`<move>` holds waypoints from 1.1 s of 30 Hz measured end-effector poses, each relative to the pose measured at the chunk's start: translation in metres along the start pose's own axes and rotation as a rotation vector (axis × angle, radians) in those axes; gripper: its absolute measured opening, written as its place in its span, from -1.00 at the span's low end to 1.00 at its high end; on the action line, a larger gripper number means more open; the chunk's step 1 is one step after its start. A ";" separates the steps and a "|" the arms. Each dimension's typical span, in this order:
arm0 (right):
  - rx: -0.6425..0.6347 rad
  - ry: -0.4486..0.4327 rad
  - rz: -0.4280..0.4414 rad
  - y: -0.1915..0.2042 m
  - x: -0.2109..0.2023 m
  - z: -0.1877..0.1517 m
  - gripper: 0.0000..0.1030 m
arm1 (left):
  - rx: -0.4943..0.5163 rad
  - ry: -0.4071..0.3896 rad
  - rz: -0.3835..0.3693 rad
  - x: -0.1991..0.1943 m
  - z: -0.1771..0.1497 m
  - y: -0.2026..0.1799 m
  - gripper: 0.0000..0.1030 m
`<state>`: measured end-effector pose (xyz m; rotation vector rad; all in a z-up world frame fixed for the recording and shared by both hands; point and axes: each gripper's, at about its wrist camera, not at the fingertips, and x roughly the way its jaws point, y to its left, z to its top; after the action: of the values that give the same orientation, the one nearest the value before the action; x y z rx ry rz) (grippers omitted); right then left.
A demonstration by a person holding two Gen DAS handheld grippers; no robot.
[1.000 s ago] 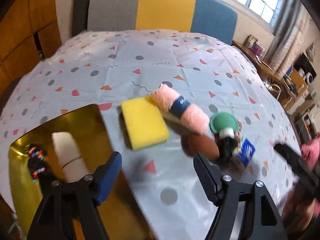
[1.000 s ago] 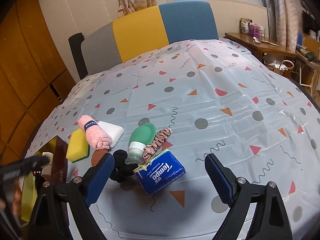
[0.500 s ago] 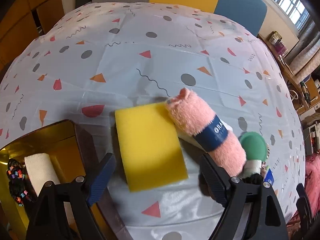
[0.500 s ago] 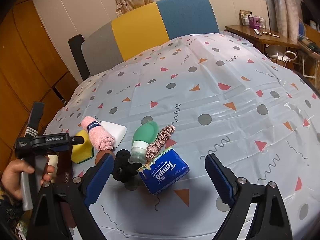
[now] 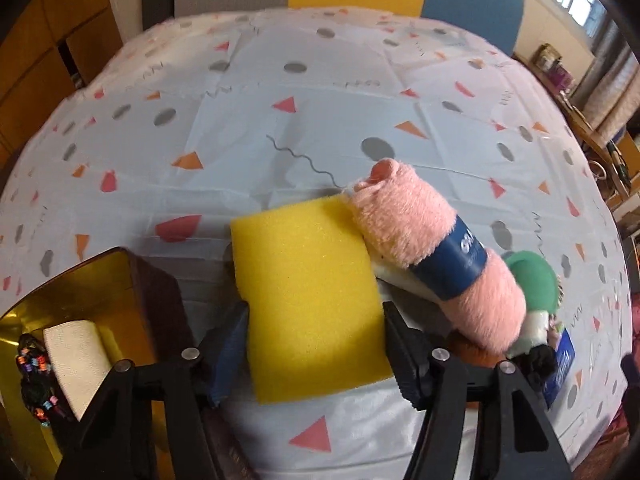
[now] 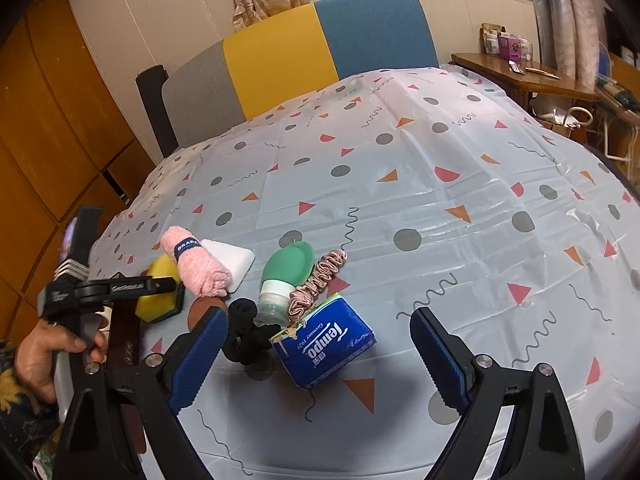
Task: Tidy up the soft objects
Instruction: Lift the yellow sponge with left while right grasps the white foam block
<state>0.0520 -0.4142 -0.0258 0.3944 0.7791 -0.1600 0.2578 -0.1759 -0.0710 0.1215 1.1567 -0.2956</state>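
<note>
Two fingers of the left hand-held gripper (image 5: 316, 344) stand on either side of the yellow sponge (image 5: 310, 300), pads against its edges or very nearly so, so the step in hand looks like grasping it where it lies on the tabletop (image 5: 280, 140) just beside the gold-lined box (image 5: 100, 276), with the pink rolled towel (image 5: 432, 256) resting on its far corner. Next, I judge, comes a firm squeeze and a lift toward the box without dragging that towel. Beyond the sponge, the right hand-held gripper (image 6: 318, 344) hangs spread wide and empty over the Tempo tissue pack (image 6: 326, 340).
</note>
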 end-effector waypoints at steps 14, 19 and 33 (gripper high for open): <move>-0.139 0.069 0.040 0.031 0.012 -0.009 0.60 | 0.175 -0.176 -0.185 -0.105 -0.123 -0.014 0.25; -0.286 0.108 0.064 0.073 0.033 0.001 0.49 | 0.186 -0.225 -0.189 -0.130 -0.154 -0.009 0.25; -0.137 0.217 0.110 0.122 0.143 0.093 0.88 | 0.055 -0.298 -0.221 -0.160 -0.166 0.042 0.25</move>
<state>0.2477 -0.3399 -0.0321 0.3272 0.9733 0.0400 0.0646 -0.0683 0.0065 -0.0038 0.8663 -0.5238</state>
